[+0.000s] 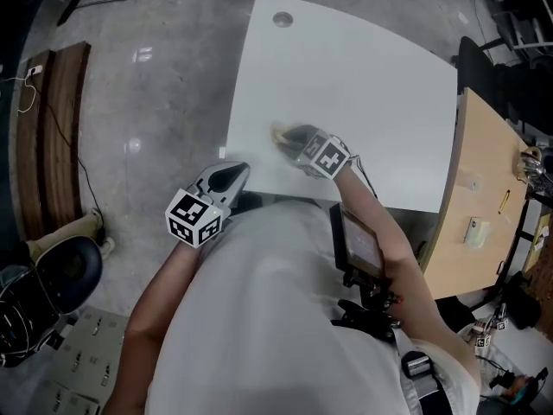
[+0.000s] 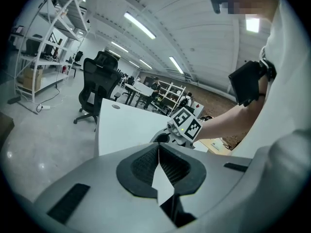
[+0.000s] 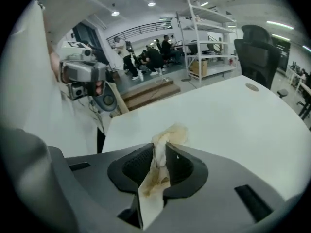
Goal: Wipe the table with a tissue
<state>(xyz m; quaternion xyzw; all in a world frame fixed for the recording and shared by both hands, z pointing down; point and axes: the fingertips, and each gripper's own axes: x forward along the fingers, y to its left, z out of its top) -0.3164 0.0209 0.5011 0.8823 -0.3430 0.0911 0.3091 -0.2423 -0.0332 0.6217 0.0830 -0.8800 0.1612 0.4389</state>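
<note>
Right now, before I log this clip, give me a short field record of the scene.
surface: white table
right gripper: jaws shut on the tissue, over the table's near part
tissue: crumpled, stained yellow-brown
left gripper: jaws together, nothing between them, by the table's near corner
task state: wiping tool in hand at the table

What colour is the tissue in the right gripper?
The tissue is white with yellowish-brown stains; right gripper view.

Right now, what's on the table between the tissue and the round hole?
Nothing: the head view shows bare table between the tissue and the hole.
</note>
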